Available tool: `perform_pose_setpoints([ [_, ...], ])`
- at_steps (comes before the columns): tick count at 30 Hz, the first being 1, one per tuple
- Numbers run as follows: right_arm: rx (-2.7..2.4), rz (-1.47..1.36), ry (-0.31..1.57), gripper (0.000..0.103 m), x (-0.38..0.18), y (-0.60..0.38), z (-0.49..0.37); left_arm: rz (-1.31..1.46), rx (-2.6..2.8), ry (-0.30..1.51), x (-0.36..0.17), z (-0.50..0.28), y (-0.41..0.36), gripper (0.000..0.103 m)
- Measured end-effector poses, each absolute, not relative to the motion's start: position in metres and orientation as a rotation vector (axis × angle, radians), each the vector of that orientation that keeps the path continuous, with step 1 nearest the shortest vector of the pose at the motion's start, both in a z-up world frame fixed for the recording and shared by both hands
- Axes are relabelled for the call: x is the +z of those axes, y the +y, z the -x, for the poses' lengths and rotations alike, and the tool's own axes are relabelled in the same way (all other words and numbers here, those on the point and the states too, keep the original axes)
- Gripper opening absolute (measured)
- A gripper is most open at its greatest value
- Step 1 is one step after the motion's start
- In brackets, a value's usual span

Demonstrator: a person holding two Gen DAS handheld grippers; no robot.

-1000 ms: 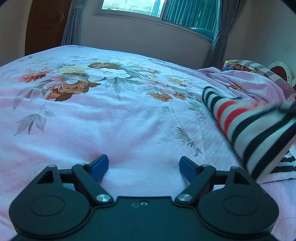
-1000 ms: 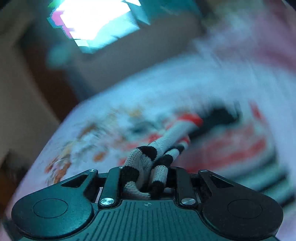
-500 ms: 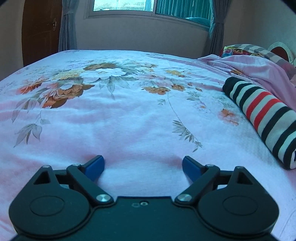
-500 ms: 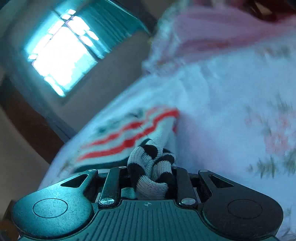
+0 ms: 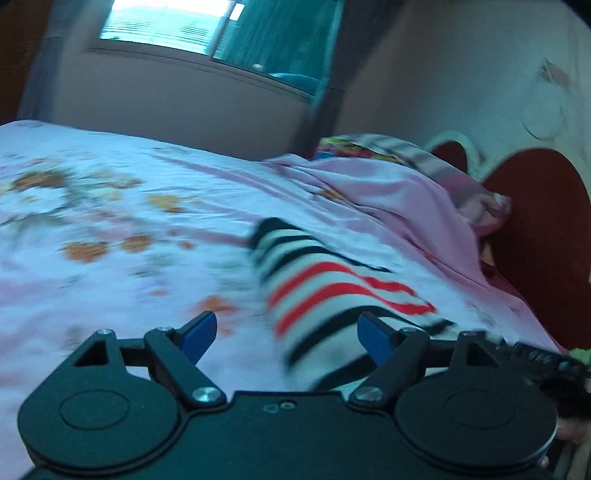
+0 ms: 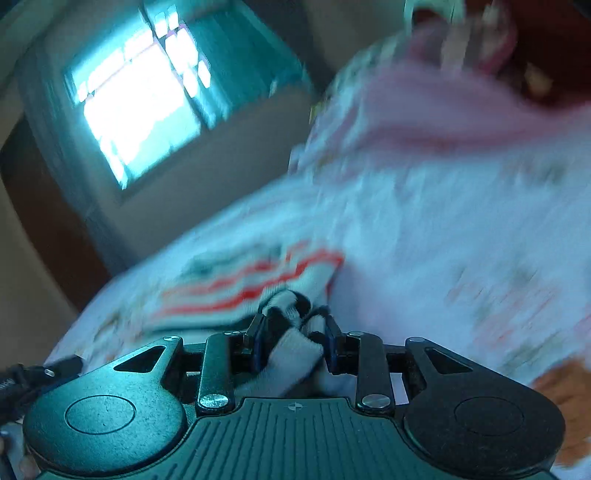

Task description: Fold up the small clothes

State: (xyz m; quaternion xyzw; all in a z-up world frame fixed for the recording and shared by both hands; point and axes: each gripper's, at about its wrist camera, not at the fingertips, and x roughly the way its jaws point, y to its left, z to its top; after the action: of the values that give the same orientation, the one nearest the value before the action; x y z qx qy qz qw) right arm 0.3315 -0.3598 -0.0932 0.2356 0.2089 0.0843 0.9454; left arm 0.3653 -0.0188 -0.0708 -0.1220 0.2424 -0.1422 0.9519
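Observation:
A small garment [image 5: 317, 280] with black, white and red stripes lies on the floral bed sheet [image 5: 110, 280]. My left gripper [image 5: 286, 325] hovers low over its near end. Its blue fingers stand wide, one on each side of the garment's edge, and the jaws are closing without pressing on the cloth. In the right wrist view, my right gripper [image 6: 293, 325] has a bunched end of the same garment [image 6: 240, 284] between its pads. Those jaws are opening, and the cloth still fills the gap. The picture is blurred.
A rumpled pink blanket [image 5: 388, 199] and patterned pillows are heaped at the right, against a dark red headboard [image 5: 546, 229]. A window [image 5: 177, 22] with teal curtains is in the far wall. The flowered sheet [image 6: 424, 240] spreads out to the left.
The left gripper swung right and up, so the striped garment now sits between its fingers. The right gripper came down toward the bed, and its jaws have widened around the bunched cloth.

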Motion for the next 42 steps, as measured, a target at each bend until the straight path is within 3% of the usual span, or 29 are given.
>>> perform_pose_setpoints([
  [5,0.254,-0.269,0.268,0.03,-0.06,-0.327,-0.311,0.211,-0.29,0.548,-0.093,-0.374,-0.047,0.079],
  [7,0.28,-0.263,0.33,0.03,-0.071,-0.322,-0.322,0.15,-0.228,0.57,-0.108,-0.374,-0.051,0.081],
  [9,0.23,-0.167,0.57,0.028,-0.114,-0.311,-0.353,0.142,-0.173,0.605,-0.133,-0.375,-0.043,0.089],
  [10,0.229,-0.159,0.595,0.028,-0.13,-0.311,-0.36,0.203,-0.189,0.616,-0.145,-0.375,-0.034,0.089],
  [19,0.279,-0.285,0.371,0.029,-0.094,-0.335,-0.316,0.389,-0.212,0.499,-0.119,-0.326,0.01,0.082],
  [22,0.301,-0.23,0.412,0.029,-0.101,-0.321,-0.318,0.294,-0.204,0.54,-0.123,-0.328,-0.007,0.082],
  [24,0.251,-0.148,0.597,0.028,-0.127,-0.311,-0.344,0.245,-0.191,0.638,-0.14,-0.337,-0.014,0.082],
  [27,0.258,-0.213,0.533,0.029,-0.12,-0.319,-0.336,0.272,-0.218,0.59,-0.13,-0.322,-0.01,0.069],
  [29,0.268,-0.27,0.461,0.029,-0.111,-0.327,-0.326,0.18,-0.206,0.566,-0.128,-0.309,-0.019,0.072],
  [33,0.256,-0.377,0.493,0.029,-0.11,-0.334,-0.327,0.069,-0.202,0.608,-0.138,-0.321,-0.044,0.074],
  [37,0.258,-0.598,0.52,0.029,-0.115,-0.353,-0.318,0.115,-0.176,0.593,-0.137,-0.332,-0.043,0.078],
  [40,0.281,-0.772,0.574,0.029,-0.121,-0.365,-0.324,0.115,-0.175,0.512,-0.131,-0.326,-0.043,0.069],
  [42,0.285,-0.852,0.585,0.029,-0.125,-0.37,-0.326,0.077,-0.167,0.499,-0.128,-0.32,-0.049,0.068],
])
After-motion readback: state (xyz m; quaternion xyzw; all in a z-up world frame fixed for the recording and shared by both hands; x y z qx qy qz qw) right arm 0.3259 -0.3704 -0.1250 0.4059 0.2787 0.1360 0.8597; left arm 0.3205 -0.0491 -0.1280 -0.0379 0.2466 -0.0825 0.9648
